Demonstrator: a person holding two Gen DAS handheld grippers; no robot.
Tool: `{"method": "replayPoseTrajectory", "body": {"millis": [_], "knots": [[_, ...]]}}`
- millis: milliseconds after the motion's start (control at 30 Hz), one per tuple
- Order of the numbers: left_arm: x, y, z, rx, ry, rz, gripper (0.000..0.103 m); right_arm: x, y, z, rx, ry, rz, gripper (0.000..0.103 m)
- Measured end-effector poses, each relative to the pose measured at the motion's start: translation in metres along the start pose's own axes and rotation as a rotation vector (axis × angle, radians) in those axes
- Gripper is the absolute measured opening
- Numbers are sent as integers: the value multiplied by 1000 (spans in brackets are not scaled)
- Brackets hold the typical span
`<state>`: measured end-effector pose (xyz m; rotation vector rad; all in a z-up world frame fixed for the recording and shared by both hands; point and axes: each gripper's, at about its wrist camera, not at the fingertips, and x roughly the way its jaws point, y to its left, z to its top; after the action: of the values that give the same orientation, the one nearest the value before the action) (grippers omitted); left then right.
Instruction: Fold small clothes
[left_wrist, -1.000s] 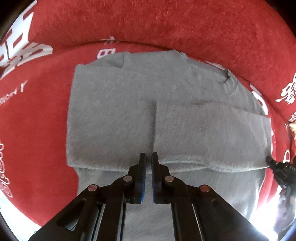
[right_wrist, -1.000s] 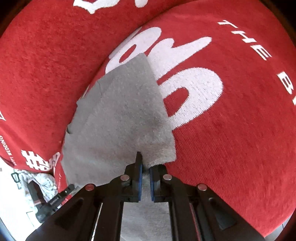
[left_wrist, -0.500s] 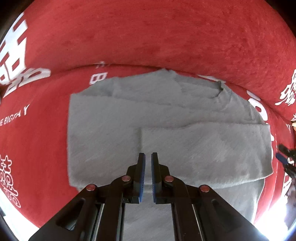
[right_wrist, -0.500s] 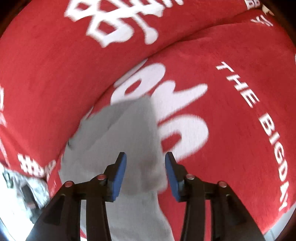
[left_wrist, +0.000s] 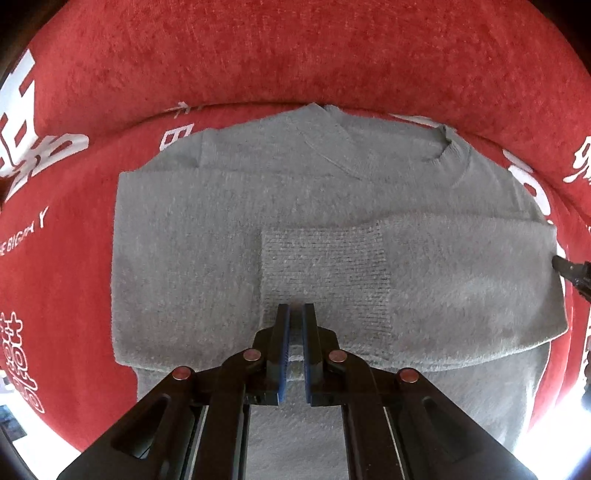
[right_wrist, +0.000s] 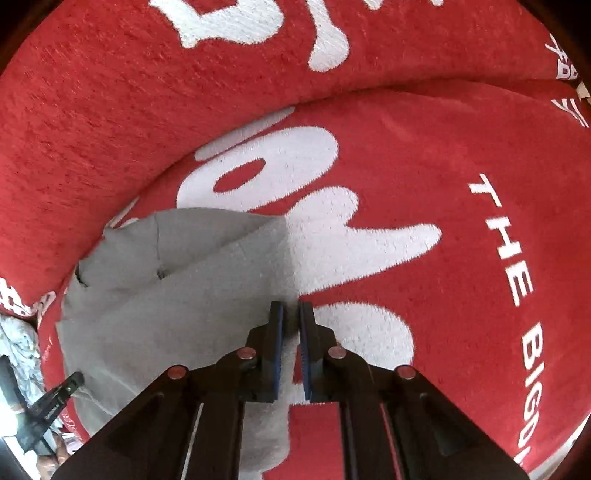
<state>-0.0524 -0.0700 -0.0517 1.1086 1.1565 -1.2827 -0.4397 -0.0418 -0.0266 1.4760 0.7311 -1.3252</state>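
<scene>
Left gripper (left_wrist: 294, 310) nearly closed, pinching grey sweater (left_wrist: 192, 258) fold — right gripper (right_wrist: 291, 308) nearly closed, grip on sweater edge unclear.

Grey sweater (left_wrist: 192, 258): soft, fuzzy matt knit, with a coarser ribbed weave on its cuff (left_wrist: 325, 273). Red cover (right_wrist: 461, 314): short-pile plush cloth, matt, with white lettering (right_wrist: 509, 243) woven in. Left gripper (left_wrist: 295, 314) and right gripper (right_wrist: 291, 314): matt black plastic, ridged blue pads (right_wrist: 277, 347), small dull metal rivets (left_wrist: 337, 356).
</scene>
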Motion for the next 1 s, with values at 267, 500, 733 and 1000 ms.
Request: {"method": "replayPoseTrajectory", "body": {"millis": [267,500,733,1000], "knots": [[-12,12,-11,-9,18,5,7,-38,14,-32,59,-14,35,27],[-20,34,-31,-23,36,38,7,-33,77,-90,38,131,339,34],[-11,57,-41,-68,80,28,7,36,157,-123,243,301,652,34],[-11,80,-55,-106,85,11,7,81,194,-134,328,376,649,34]]}}
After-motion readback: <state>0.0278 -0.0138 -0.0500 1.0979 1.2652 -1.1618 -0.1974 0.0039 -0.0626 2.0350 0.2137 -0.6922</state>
